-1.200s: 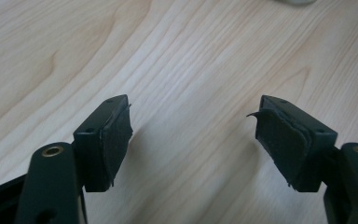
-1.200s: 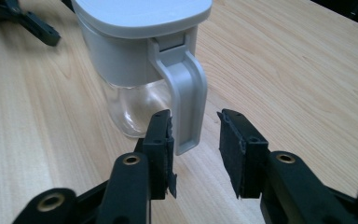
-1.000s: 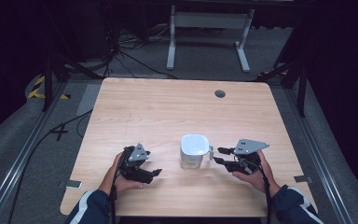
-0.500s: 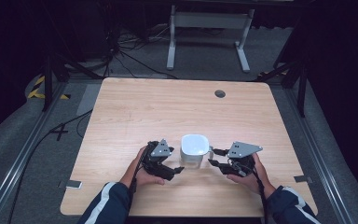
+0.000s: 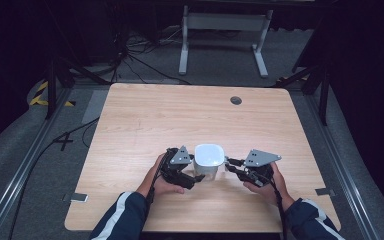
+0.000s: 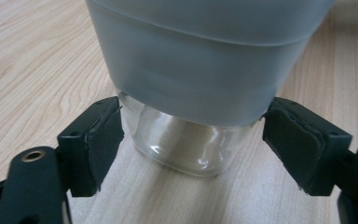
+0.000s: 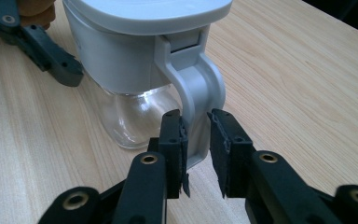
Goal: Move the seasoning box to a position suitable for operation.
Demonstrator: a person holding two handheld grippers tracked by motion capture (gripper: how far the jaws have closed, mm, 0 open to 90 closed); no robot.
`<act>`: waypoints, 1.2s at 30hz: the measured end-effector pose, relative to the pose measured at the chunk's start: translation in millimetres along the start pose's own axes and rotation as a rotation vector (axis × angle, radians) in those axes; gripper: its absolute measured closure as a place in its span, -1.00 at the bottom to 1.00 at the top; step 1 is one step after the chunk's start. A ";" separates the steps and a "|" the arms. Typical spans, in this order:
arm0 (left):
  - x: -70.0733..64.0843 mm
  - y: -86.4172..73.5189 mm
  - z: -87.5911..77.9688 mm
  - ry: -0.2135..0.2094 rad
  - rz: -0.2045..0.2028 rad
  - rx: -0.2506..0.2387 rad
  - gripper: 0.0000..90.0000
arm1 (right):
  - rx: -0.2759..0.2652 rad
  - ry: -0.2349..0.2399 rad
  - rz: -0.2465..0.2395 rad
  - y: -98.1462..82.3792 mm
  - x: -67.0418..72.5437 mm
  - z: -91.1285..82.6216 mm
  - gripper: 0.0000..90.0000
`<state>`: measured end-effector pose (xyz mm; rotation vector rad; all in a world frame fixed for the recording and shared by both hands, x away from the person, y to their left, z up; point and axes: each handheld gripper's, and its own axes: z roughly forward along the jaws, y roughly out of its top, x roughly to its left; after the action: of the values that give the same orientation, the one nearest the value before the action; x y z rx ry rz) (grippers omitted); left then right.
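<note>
High view, jug: I see a small jug [image 5: 209, 161], white cover over a clear base, standing upright in the lower middle of the frame on the wooden table [image 5: 180, 120], close to its near edge.
High view, hands: my left gripper [image 5: 189, 178] sits at the jug's left side, my right gripper [image 5: 228, 165] at its right. Both come up from the bottom edge, and both are tight against the jug.
Left gripper view, jug: the grey-white cover takes the upper frame and the clear glass base [image 6: 186, 144] shows centre, resting on the wood.
Left gripper view, jaws: spread wide, one pad [image 6: 103, 135] at lower left just beside the glass, the other at lower right a little off it. I judge nothing is gripped there yet.
Right gripper view, handle: the jug's grey handle [image 7: 196, 91] curves down from the lid at upper centre into the gap between my jaws.
Right gripper view, jaws: they have just been closing, with the lower handle between them. The left pad [image 7: 179, 140] looks against it. The right pad appears to keep a sliver of gap.
Step in hand: taking hold of the handle while the left side braces the base.
Next move: I would finish the pinch on the handle, then close the left jaws on the glass before lifting.
</note>
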<state>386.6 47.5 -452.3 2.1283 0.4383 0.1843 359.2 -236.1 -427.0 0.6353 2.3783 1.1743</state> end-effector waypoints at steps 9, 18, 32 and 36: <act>-12.6 0.5 -1.3 -0.072 0.030 0.021 -0.30 | -0.003 -0.035 0.009 -3.5 -11.2 -6.9 0.81; -26.6 1.2 1.1 -0.108 0.067 0.057 -0.07 | -0.008 -0.059 0.014 -3.3 -20.4 -6.5 0.81; -28.3 -1.3 5.1 -0.104 0.089 0.110 0.02 | -0.037 -0.037 0.032 3.3 -35.5 -9.0 0.48; -17.1 -2.5 5.1 -0.081 0.025 0.064 -0.12 | -0.044 -0.034 0.062 0.6 -38.1 -17.6 0.74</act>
<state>371.7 38.3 -456.6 2.1959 0.3746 0.0996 380.7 -268.2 -410.5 0.7138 2.3130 1.2284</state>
